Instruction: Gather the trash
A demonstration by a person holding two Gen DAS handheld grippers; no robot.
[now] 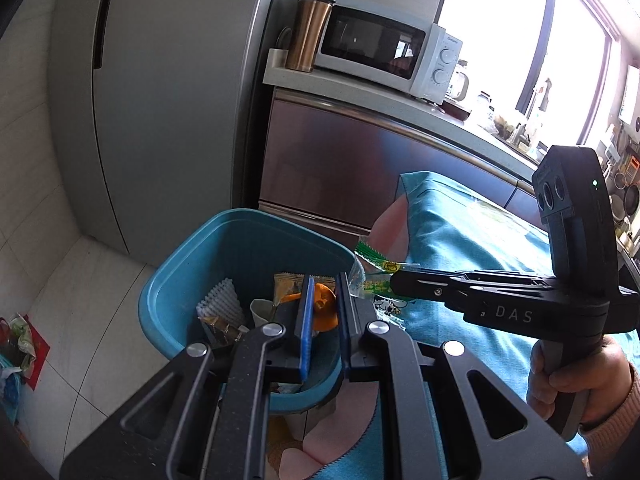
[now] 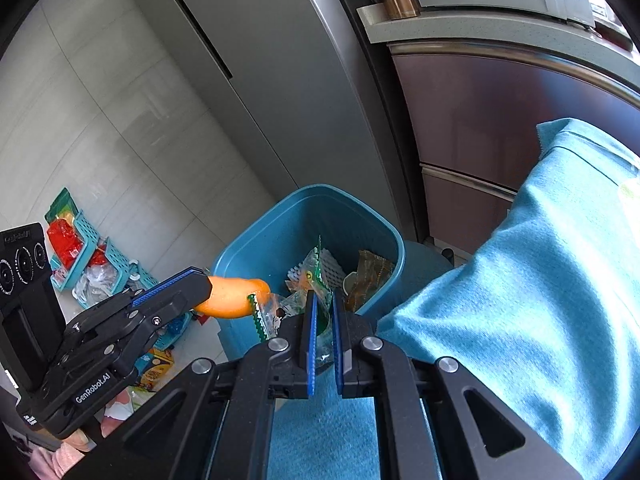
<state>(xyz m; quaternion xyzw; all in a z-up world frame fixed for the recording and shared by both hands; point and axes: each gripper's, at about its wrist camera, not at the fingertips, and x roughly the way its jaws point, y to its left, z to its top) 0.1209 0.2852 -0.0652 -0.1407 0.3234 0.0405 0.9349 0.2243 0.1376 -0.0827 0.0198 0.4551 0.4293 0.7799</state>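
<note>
Both grippers hang over the open blue plastic bin: the left gripper clamped on an orange peel, the right gripper clamped on a crinkly green-and-clear wrapper.

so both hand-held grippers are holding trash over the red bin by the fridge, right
Not quite: the bin is blue, not red, as the right wrist view shows. The rest holds: the left hand-held gripper grips an orange peel and the right hand-held gripper a green wrapper, both over the bin beside the fridge.
</note>
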